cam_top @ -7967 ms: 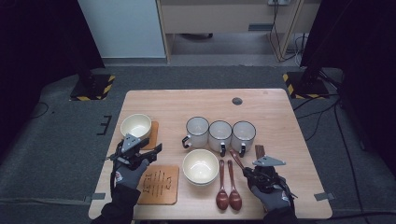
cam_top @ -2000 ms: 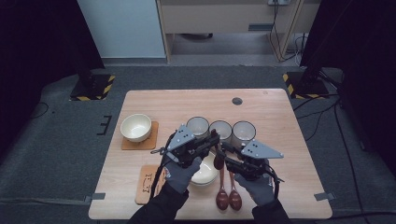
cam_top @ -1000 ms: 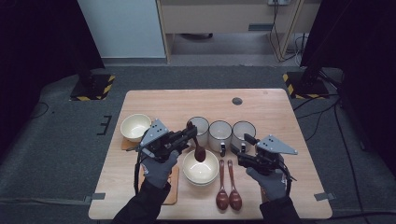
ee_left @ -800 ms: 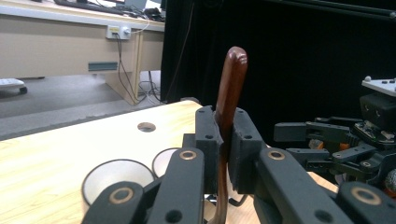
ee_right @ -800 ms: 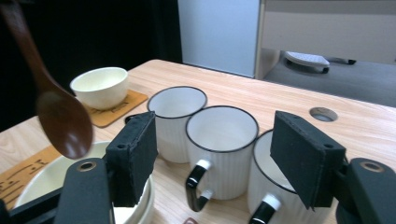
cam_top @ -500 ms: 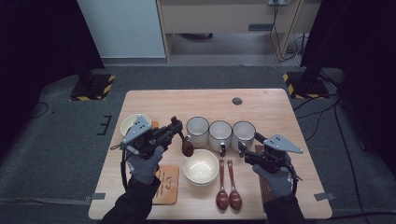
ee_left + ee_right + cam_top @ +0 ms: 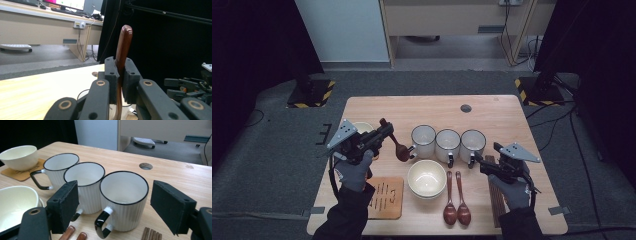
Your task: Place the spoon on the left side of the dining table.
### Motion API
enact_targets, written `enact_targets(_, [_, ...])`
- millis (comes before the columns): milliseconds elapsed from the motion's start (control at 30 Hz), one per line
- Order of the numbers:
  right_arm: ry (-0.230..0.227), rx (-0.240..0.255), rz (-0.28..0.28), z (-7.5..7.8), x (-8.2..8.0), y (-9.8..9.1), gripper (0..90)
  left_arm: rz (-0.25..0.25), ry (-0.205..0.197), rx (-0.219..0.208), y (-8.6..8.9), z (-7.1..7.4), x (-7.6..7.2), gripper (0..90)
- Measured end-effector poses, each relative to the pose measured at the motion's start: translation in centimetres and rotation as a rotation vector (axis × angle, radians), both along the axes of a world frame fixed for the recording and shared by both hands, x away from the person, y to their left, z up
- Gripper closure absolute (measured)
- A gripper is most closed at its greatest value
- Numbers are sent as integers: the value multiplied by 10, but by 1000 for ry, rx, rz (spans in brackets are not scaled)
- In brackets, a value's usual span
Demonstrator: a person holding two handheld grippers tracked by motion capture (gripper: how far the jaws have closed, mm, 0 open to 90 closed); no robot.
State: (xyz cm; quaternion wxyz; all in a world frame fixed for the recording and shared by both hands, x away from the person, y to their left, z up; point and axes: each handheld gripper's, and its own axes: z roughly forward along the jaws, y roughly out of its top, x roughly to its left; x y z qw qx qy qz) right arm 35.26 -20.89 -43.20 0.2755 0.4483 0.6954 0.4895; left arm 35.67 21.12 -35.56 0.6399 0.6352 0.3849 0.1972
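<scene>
One dark brown wooden spoon (image 7: 398,146) is in the air over the left part of the light wooden desk (image 7: 507,112), clamped by its handle between the fingers of the left gripper (image 7: 384,132); in the left gripper view the handle (image 7: 123,47) sticks up past the black pads, which are pressed together on it. Its bowl hangs low toward the leftmost of three white ribbed mugs with black rims (image 7: 423,140), with the cream bowl on the cork coaster (image 7: 362,128) just behind the gripper.

Judging from this, the grip is narrow and sits partway along a smooth, rounded handle, so the spoon could pivot or slide in the pads if the hand swings quickly. Its hanging bowl could also clip the mug's rim or handle and tip it into its neighbours, since the three stand touching.

The right gripper (image 7: 479,164) hovers in front of the rightmost mug (image 7: 123,200), its fingers standing wide apart with nothing between them; they have just been opening. A careless advance there might push that mug back or catch its handle (image 7: 102,225). Two more wooden spoons (image 7: 456,197) lie beside the large cream bowl (image 7: 427,177), close under that hand's path.
</scene>
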Motion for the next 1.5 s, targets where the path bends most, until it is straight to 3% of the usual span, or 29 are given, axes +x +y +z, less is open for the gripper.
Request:
enact_targets(633, [16, 1, -75, -5, 5, -26, 210, 75, 30, -14, 28, -6, 18, 828])
enact_targets(1500, [47, -45, -160, -16, 11, -52, 206, 178, 43, -38, 67, -9, 35, 828])
